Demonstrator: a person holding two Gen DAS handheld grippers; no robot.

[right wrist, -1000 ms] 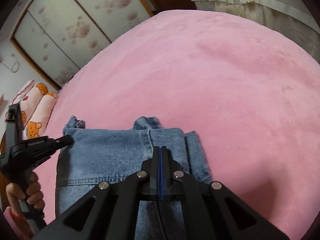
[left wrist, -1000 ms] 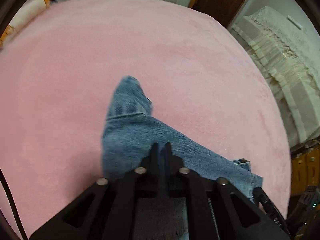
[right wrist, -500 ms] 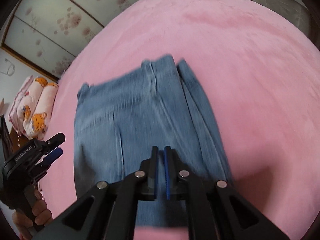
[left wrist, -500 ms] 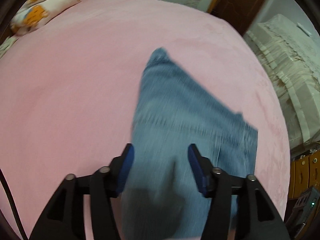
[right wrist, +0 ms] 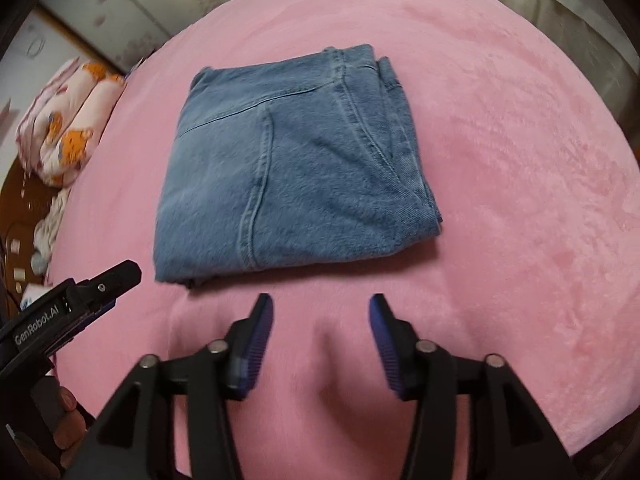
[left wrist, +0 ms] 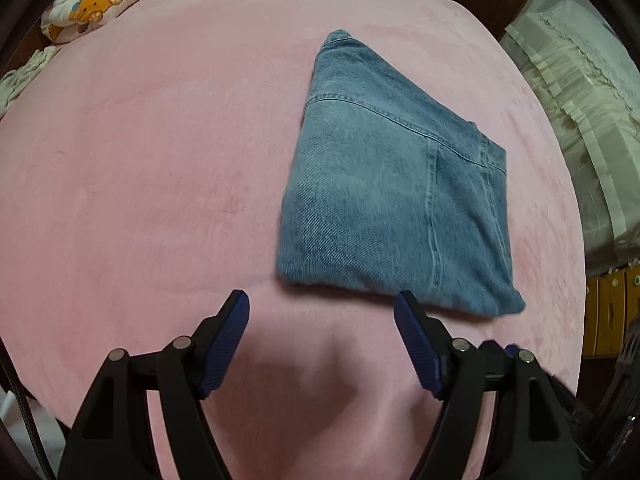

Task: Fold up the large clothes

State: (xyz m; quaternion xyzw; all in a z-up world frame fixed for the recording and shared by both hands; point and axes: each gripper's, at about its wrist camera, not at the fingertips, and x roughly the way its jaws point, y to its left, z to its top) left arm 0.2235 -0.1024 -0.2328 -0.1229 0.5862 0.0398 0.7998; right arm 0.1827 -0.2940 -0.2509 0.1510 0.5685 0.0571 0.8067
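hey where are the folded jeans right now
The folded jeans lie flat on the pink blanket, just ahead of both open grippers: right gripper, left gripper. Neither touches them.

Folded jeans (right wrist: 296,160) on pink blanket (right wrist: 520,160); right claw (right wrist: 320,312) spread, empty.

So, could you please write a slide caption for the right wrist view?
Folded blue jeans lie on the pink blanket, with the open right gripper just short of them.
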